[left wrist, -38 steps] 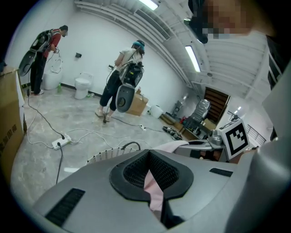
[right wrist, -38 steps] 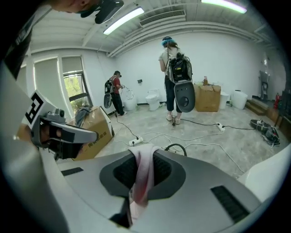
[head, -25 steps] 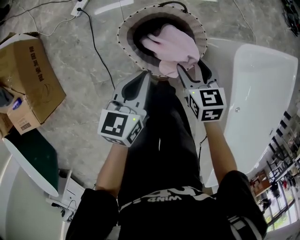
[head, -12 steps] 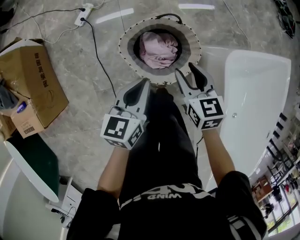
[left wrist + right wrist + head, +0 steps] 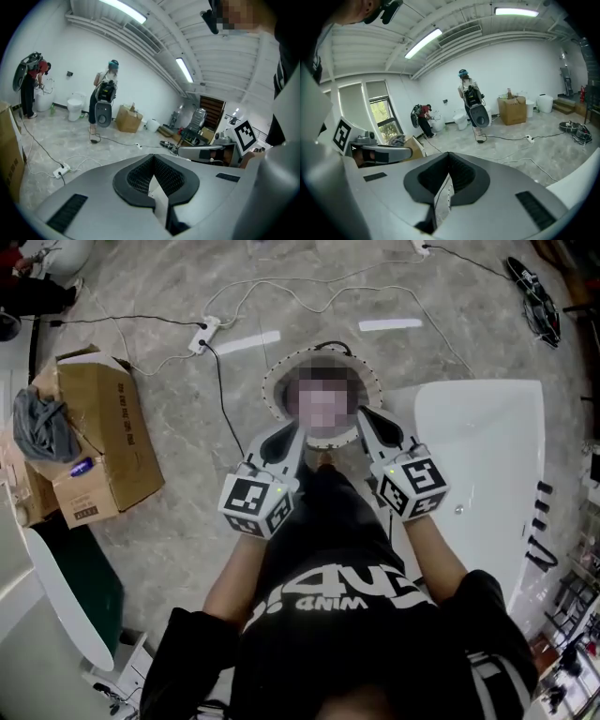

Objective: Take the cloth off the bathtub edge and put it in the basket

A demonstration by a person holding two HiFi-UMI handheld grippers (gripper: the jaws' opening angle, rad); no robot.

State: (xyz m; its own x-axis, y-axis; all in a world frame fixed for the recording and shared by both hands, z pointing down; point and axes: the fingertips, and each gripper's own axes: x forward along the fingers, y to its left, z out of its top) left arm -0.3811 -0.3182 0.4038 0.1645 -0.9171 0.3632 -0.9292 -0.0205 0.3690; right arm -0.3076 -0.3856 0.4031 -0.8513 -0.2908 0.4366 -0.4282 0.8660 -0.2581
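Observation:
The round basket (image 5: 275, 395) stands on the floor ahead of me, next to the white bathtub (image 5: 487, 427). A blurred patch covers the basket's inside, so the pink cloth does not show now. Both grippers hang side by side above the basket's near rim, apart from it. My left gripper (image 5: 289, 432) is shut and empty, its jaws meeting (image 5: 152, 159). The jaws of my right gripper (image 5: 367, 418) have just been closing; they are shut with nothing between them (image 5: 449, 157).
A cardboard box (image 5: 94, 446) with a grey rag in it stands at the left. A power strip (image 5: 208, 331) and cables cross the floor behind the basket. A green-topped white fixture (image 5: 70, 587) lies at the lower left. A person (image 5: 105, 101) stands far across the room.
The pink cloth went from the right gripper's open jaws down into the basket. Both grippers then rose away from the basket, and the right jaws closed empty.

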